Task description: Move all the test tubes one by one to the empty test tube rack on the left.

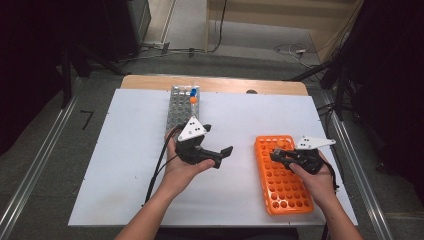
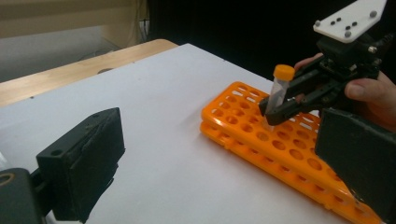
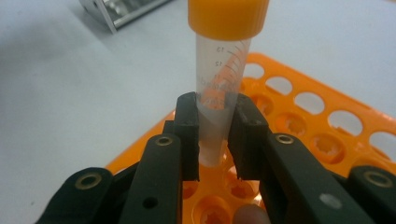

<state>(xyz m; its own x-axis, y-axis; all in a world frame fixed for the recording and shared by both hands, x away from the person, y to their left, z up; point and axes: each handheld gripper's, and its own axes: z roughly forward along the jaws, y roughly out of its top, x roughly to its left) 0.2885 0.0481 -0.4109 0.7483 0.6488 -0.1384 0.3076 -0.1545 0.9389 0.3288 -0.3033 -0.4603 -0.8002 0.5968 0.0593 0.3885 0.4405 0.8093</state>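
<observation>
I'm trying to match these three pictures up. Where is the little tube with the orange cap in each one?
High view: the orange-capped tube is right of centre, at the orange rack's far end, held by the right gripper.
Left gripper view: upper right, tilted, above the rack.
Right gripper view: centre top, clamped between the jaws.
Shared landmark: the orange rack.
</observation>
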